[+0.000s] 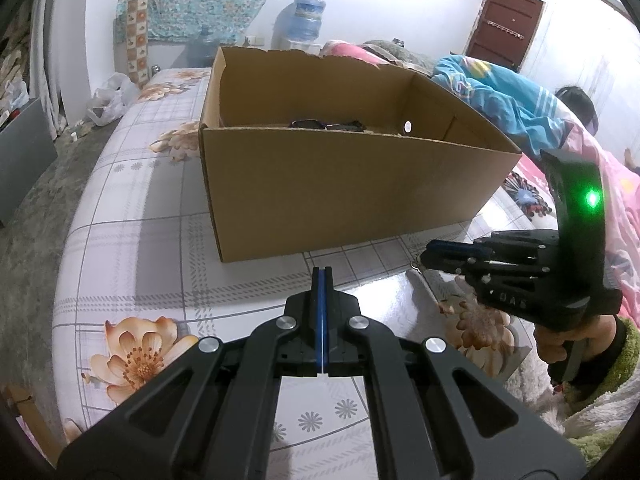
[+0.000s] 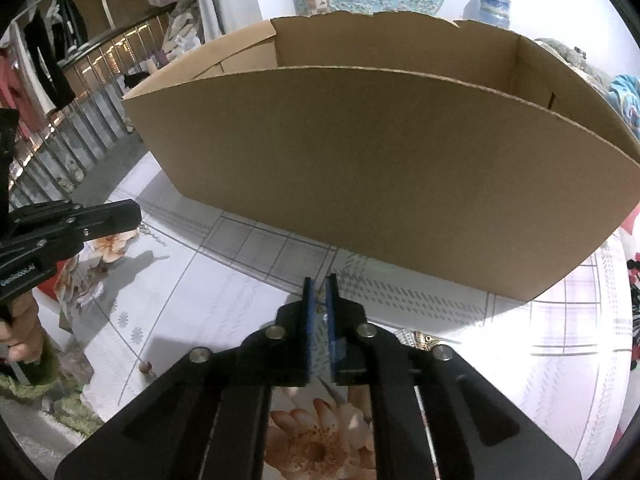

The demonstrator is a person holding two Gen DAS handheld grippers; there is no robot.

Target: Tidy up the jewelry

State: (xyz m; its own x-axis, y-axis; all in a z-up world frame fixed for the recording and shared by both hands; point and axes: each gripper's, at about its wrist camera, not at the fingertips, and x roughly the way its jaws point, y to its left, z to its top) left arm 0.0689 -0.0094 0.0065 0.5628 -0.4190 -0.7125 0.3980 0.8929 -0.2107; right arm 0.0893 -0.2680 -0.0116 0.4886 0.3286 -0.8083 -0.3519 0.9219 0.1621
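A cardboard box (image 1: pixel 344 184) is sitting open-topped on a floral checked cloth (image 1: pixel 160 216). Dark jewelry pieces (image 1: pixel 328 124) are lying on the box floor near its front wall. The left gripper (image 1: pixel 322 276) is being held in front of the box, its blue pads pressed together with nothing between them. The right gripper (image 2: pixel 320 292) is being held low over the cloth, jaws slightly apart; a thin gold piece (image 2: pixel 320 296) is showing in the gap, but whether it is being gripped cannot be told. Another small gold piece (image 2: pixel 424 338) is lying on the cloth beside it.
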